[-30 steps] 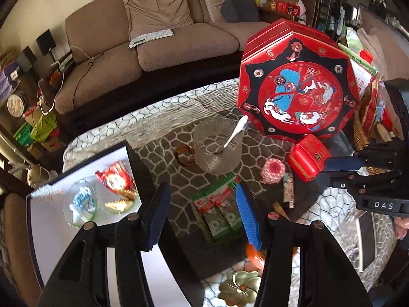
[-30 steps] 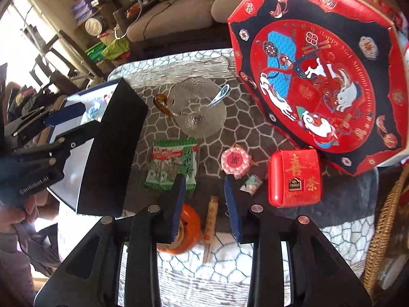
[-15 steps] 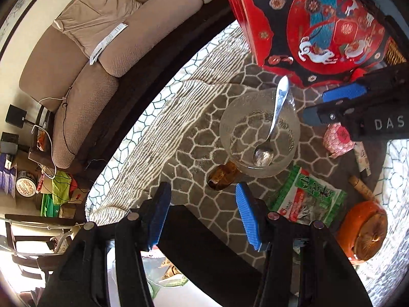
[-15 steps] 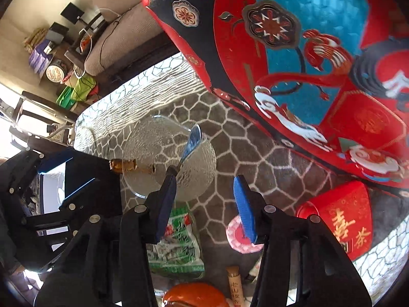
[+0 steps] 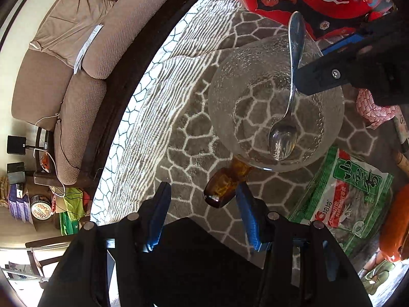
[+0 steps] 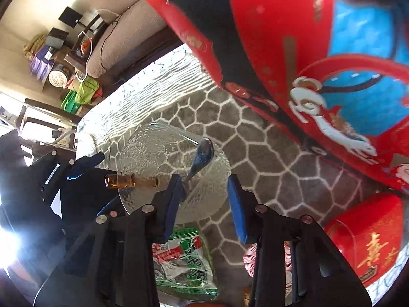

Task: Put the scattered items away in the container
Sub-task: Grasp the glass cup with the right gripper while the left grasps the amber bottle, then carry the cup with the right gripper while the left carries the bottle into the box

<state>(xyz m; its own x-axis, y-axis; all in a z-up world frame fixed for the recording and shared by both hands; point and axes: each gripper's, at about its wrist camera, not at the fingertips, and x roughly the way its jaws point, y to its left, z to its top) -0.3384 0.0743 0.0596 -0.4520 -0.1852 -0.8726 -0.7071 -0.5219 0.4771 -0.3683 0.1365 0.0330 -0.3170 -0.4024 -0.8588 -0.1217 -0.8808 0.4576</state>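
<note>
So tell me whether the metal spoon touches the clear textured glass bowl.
Touching. The left wrist view shows the metal spoon with its scoop resting on the clear textured glass bowl's floor and its handle leaning across the rim.

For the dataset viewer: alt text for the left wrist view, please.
Open left gripper points down at a small amber bottle lying beside a glass bowl holding a spoon; the right gripper reaches over the bowl's far side.
</note>
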